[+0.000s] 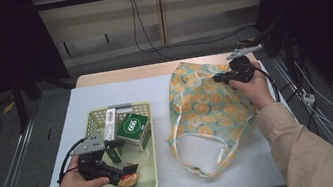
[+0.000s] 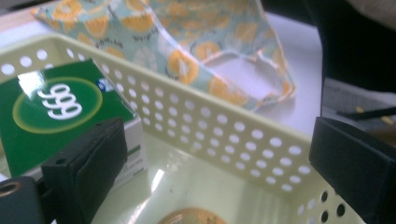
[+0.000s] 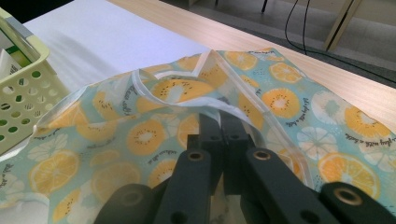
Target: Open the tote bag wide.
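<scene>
A light blue cloth bag printed with orange fruit slices lies on the right half of the table, its white-trimmed mouth toward the front. My right gripper is at the bag's far corner, shut on a white-trimmed fold of the bag right at the right gripper. My left gripper reaches into the front of a pale yellow perforated basket. Its jaws stand wide open over a round orange item. In the left gripper view that round item lies low between the open left gripper.
In the basket a green box with a white oval logo leans beside a tall white packet. The green box sits close to one jaw. A white sheet covers the wooden table. Cables hang behind the table.
</scene>
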Motion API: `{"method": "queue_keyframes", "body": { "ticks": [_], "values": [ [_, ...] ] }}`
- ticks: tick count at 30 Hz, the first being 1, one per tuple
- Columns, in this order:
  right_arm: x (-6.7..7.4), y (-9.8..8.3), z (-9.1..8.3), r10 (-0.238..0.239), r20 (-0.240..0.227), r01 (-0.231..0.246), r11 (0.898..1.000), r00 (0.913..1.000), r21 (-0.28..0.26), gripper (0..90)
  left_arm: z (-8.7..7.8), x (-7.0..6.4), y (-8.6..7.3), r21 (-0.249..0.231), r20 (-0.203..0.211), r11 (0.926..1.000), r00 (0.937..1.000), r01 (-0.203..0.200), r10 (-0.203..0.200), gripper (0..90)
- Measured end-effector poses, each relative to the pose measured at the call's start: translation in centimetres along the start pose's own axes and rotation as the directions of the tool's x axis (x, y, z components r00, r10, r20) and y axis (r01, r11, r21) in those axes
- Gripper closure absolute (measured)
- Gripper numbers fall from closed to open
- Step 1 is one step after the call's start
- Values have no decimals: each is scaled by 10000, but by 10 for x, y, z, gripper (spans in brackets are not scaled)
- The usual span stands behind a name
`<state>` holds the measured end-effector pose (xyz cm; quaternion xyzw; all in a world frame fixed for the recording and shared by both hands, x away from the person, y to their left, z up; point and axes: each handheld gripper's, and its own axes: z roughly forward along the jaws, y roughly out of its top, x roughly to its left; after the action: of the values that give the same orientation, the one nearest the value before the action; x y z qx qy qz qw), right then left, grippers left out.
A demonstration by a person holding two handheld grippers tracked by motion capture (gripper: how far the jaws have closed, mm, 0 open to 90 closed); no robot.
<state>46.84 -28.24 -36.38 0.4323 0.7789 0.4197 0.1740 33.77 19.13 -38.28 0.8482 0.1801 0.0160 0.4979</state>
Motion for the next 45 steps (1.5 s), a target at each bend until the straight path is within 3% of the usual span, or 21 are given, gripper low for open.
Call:
{"method": "queue_keyframes", "body": {
  "ticks": [4,14,23,29,32,39,42,45],
  "values": [
    [1,-2,1,-29,-16,29,10000,10000,63,900,6,3,-3,469,-13,9988,9999,-129,130,43],
    [3,-5,5,-127,-60,128,9997,9999,202,900,15,6,-9,1085,-153,9939,9996,-219,237,62],
    [5,-4,6,-153,-88,154,9997,9998,169,900,16,2,-9,968,40,9948,9995,-316,314,70],
    [6,-4,6,-189,-60,190,9997,9998,174,900,22,1,-12,1296,206,9911,9994,-297,273,75],
    [6,-4,5,-239,-56,240,9995,9997,223,900,24,0,-14,1356,172,9895,9987,-507,488,74],
    [6,-4,4,-217,-39,218,9996,9998,190,900,25,-4,-13,1230,265,9916,9989,-406,376,75],
    [6,-4,4,-223,-42,223,9996,9997,171,900,32,-7,-15,1692,352,9835,9976,-643,591,83],
    [6,-5,4,-221,-45,222,9996,9997,190,900,38,-6,-18,2091,222,9764,9985,-537,502,102]
  ]
}}
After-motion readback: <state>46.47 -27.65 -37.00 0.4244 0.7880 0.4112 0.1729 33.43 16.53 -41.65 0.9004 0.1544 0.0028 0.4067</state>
